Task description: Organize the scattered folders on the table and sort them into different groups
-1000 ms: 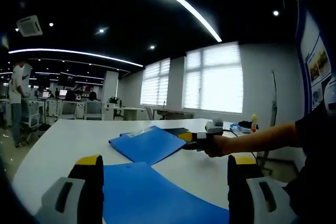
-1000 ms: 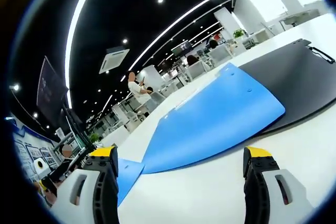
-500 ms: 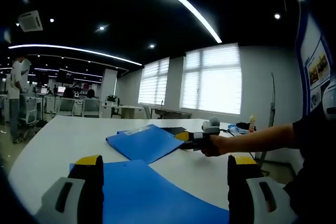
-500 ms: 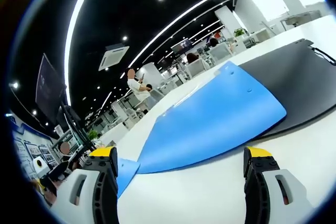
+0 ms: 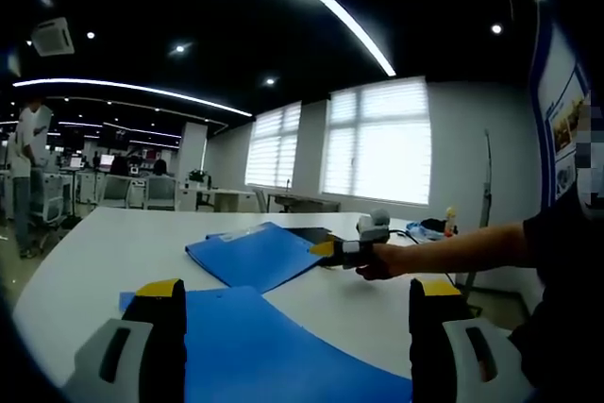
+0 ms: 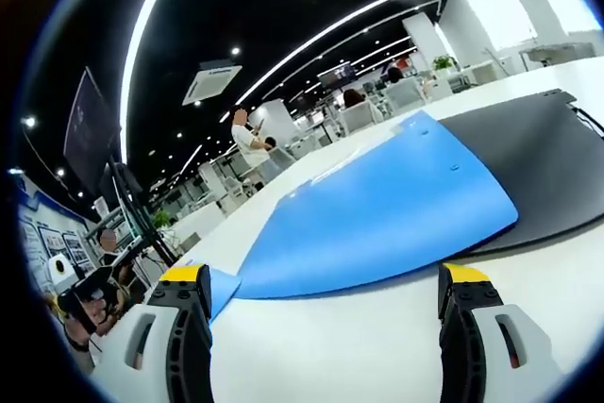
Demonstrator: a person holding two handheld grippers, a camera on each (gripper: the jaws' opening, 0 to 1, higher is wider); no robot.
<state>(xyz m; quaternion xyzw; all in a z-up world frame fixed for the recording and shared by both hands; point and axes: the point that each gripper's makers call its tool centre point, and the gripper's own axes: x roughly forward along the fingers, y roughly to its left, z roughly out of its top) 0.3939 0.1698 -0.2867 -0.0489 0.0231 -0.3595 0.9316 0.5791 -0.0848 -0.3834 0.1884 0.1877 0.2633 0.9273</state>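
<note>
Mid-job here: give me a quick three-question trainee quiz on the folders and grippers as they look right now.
1. True or false: in the right gripper view, the blue folder lies partly on top of a black folder.
2. Multiple choice: in the left gripper view, the right gripper is A) lifted high above the white table, B) at the edge of the far blue folder, C) on the near blue folder.
3. Fill in: the left gripper has its jaws ____, with the near blue folder seen between them.

Key: 1 true; 2 B; 3 open.
</note>
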